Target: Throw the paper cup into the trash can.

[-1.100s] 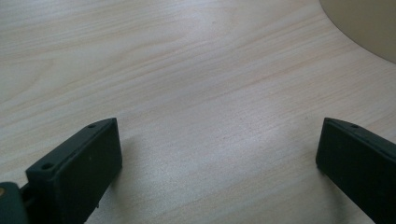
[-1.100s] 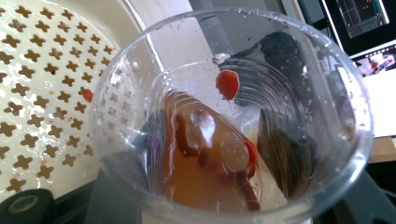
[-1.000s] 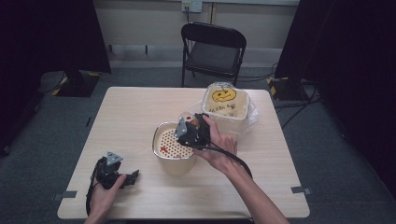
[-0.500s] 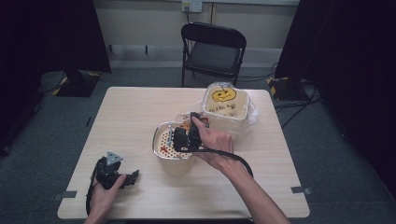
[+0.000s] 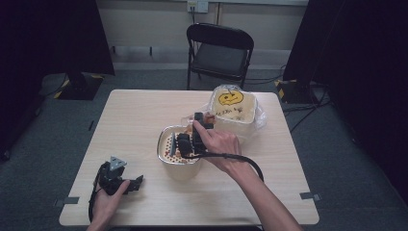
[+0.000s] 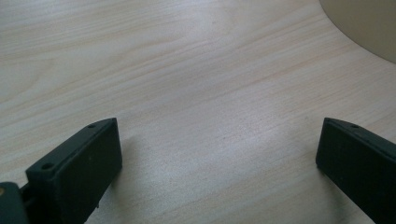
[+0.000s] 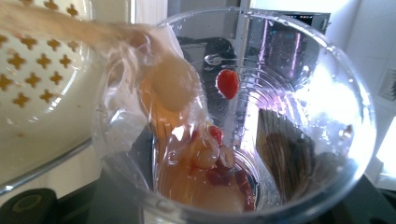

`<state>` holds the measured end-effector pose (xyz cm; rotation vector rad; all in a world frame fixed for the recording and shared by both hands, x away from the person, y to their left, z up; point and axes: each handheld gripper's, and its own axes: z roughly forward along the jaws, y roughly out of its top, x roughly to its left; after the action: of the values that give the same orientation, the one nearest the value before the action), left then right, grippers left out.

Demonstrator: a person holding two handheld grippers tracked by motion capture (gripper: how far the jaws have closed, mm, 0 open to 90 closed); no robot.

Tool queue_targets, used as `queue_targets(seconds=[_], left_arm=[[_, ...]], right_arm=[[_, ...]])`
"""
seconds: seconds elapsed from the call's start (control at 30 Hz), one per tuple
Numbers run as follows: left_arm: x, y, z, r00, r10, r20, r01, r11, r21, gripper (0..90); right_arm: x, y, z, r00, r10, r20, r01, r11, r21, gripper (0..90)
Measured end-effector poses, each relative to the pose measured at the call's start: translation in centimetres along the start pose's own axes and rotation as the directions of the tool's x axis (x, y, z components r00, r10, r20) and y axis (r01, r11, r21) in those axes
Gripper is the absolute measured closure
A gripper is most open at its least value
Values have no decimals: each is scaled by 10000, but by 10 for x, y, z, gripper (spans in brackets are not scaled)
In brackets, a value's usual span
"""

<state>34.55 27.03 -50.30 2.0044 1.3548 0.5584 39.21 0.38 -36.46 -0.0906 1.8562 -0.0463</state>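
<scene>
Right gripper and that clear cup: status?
Right gripper shut on clear cup, tipped at colander; wet fruit and plastic film inside. Left gripper open, resting on table. Nothing in the way.

Left tabletop (image 5: 130, 115) lies open; strainer bowl (image 5: 166, 144) and container (image 5: 235, 108) crowd the right.

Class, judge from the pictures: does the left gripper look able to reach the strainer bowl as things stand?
Probably yes. The left gripper rests with jaws open on bare table, nothing between it and the strainer bowl; but the right gripper already holds a clear cup tipped over it.
</scene>
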Motion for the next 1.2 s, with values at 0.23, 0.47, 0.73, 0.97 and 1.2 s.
queue_targets(seconds=[0.23, 0.47, 0.73, 0.97, 1.2], left_arm=[[0, 0, 0, 10000, 0, 1, 0, 10000, 1, 0], [0, 0, 0, 10000, 4, 1, -4, 10000, 6, 0], [0, 0, 0, 10000, 1, 2, -1, 10000, 1, 0], [0, 0, 0, 10000, -26, 11, 26, 10000, -6, 0], [0, 0, 0, 10000, 6, 1, -6, 10000, 4, 0]], right_arm=[[3, 3, -1, 9902, -1314, 476, 1308, 9913, 139, 480], [5, 5, -4, 9713, -2090, 1134, 2082, 9779, 189, 486], [6, 5, -6, 9173, -3570, 1765, 3514, 9341, 632, 499], [11, 10, -12, 8177, -5162, 2547, 5049, 8557, 1133, 501], [15, 10, -9, 7392, -6091, 2874, 5851, 7921, 1739, 503]])
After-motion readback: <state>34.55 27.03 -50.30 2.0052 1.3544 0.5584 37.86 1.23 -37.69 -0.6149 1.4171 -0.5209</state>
